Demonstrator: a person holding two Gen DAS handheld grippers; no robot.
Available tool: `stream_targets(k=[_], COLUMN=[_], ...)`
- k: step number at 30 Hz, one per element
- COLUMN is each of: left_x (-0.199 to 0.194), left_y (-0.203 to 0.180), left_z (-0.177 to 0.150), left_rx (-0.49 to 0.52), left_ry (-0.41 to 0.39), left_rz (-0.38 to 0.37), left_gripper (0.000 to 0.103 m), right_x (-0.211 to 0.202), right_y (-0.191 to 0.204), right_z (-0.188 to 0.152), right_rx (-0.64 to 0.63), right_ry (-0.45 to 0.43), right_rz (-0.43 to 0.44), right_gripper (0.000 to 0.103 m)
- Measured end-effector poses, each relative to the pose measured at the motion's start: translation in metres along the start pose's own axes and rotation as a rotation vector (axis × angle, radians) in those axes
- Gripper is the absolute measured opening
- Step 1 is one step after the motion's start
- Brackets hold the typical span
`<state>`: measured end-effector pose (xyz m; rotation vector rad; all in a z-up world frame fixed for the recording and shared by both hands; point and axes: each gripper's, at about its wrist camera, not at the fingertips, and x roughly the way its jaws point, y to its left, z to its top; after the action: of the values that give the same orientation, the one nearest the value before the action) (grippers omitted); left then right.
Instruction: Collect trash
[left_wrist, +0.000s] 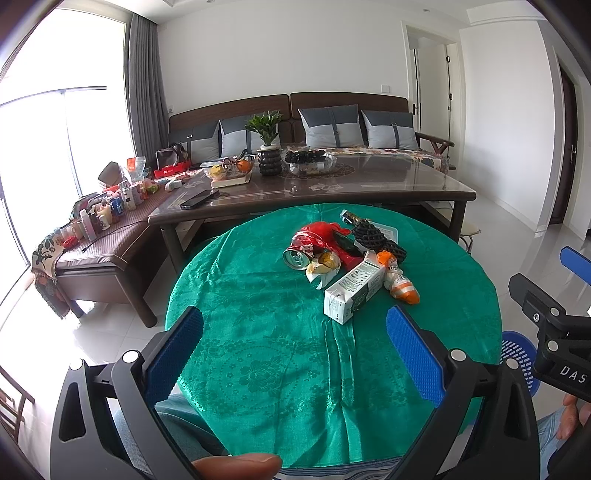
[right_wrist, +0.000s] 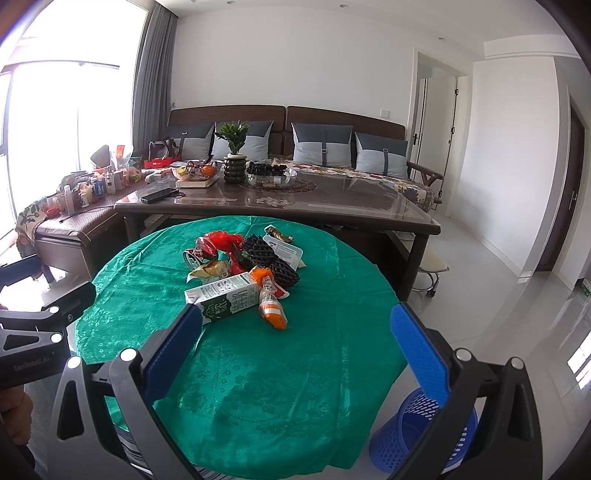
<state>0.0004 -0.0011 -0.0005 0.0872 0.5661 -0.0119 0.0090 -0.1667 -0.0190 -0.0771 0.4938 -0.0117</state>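
Observation:
A heap of trash lies on the round green-clothed table: a white milk carton, a crushed can, a red plastic bag, black foam netting, an orange wrapper and a yellow wrapper. My left gripper is open and empty, short of the heap. My right gripper is open and empty, near the carton. A blue mesh waste basket stands on the floor right of the table.
A dark coffee table with a plant, fruit bowls and a phone stands behind the round table. A sofa with grey cushions lines the wall. A side bench at left holds many bottles.

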Motion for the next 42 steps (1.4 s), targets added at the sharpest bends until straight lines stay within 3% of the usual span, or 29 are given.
stream_targets(k=[28, 36, 42], left_x=[0.004, 0.012, 0.031], left_y=[0.0, -0.011, -0.011], left_z=[-0.002, -0.004, -0.005], left_rx=[0.014, 0.073, 0.063], left_ry=[0.014, 0.007, 0.036], left_rz=[-0.016, -0.035, -0.068], left_gripper=[0.099, 0.099, 0.099], right_x=[-0.003, 0.003, 0.014], right_y=[0.004, 0.002, -0.001], right_z=[0.004, 0.003, 0.001], right_rx=[0.002, 0.005, 0.012], right_ry=[0.001, 0.012, 0.027], right_rz=[-0.01, -0.008, -0.011], right_gripper=[0.098, 0.098, 0.098])
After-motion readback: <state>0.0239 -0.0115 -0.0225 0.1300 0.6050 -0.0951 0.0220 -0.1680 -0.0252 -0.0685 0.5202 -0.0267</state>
